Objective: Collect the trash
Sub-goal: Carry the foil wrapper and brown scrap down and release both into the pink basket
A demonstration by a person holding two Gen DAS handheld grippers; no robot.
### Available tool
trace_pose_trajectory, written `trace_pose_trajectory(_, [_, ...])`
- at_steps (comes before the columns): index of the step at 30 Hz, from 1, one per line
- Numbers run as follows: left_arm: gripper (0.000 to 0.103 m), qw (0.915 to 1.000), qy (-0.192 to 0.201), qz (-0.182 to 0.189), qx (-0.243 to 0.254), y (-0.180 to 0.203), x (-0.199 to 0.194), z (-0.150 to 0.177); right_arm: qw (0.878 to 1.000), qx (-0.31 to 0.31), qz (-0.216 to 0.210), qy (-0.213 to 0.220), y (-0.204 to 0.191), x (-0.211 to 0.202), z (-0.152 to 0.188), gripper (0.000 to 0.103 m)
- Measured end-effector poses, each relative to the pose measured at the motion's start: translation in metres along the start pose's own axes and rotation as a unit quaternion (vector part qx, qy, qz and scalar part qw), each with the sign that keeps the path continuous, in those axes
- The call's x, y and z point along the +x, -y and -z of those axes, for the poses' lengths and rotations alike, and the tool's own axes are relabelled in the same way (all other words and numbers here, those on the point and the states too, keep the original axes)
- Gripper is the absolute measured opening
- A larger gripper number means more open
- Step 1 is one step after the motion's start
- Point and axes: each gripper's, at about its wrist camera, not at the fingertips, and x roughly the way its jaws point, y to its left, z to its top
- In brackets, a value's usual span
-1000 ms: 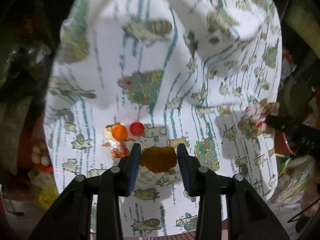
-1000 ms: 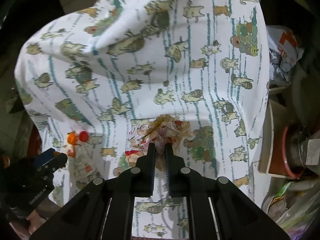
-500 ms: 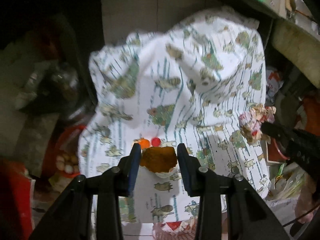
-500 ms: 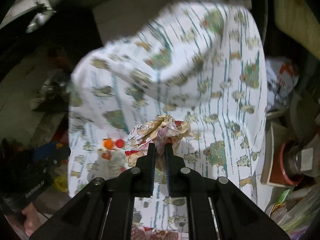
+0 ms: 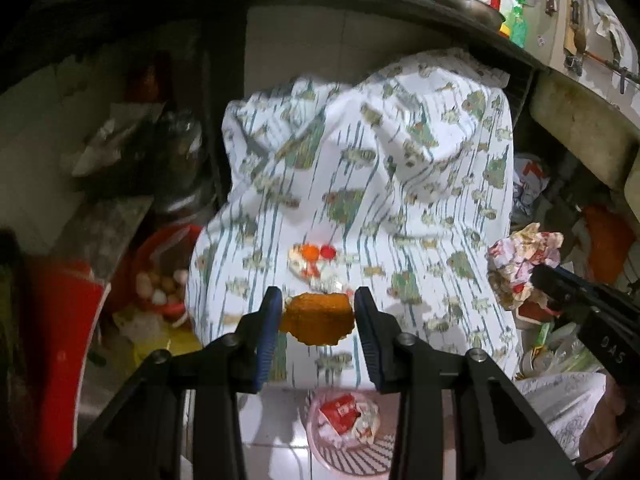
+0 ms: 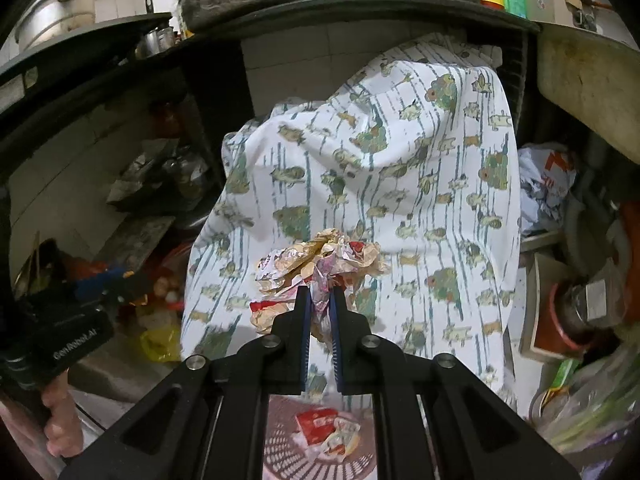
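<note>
Left gripper [image 5: 316, 320]: fingers clamp an orange-brown spongy scrap [image 5: 318, 318] between the pads, lifted clear of the printed cloth [image 5: 360, 184]. On the cloth just beyond: orange cap [image 5: 309, 251] and red cap [image 5: 327, 252] side by side, touching a small torn wrapper [image 5: 316, 270]. Below both grippers on the floor, pink slotted basket [image 5: 332, 454] with a red wrapper [image 5: 340, 410] inside. Right gripper [image 6: 320, 312]: fingers nearly closed, pinching a crumpled paper wad [image 6: 320, 258], held in the air in front of the cloth, above the basket.
</note>
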Motion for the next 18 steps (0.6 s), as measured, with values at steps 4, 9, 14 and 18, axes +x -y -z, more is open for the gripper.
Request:
trace_pose_trajectory(4, [0.035, 0.9994, -0.035, 0.001, -0.005, -0.005, 0.016, 0.018, 1.000, -0.003, 0.007, -0.020, -0.009, 0.002, 0.018, 0.010])
trace_pose_trajectory(9, [0.035, 0.9960, -0.087, 0.018, -0.009, -0.008, 0.045, 0.041, 0.998, -0.007, 0.027, -0.057, -0.011, 0.022, 0.044, 0.010])
trace_pose_trajectory(14, [0.035, 0.9861, -0.161, 0.037, -0.018, -0.009, 0.084, 0.069, 0.994, 0.002, 0.030, -0.110, -0.003, 0.055, 0.071, 0.010])
trace_pose_trajectory(18, [0.035, 0.9719, -0.227, 0.055, -0.031, -0.006, 0.117, 0.094, 0.985, 0.009, 0.028, -0.168, 0.002, 0.087, 0.095, 0.010])
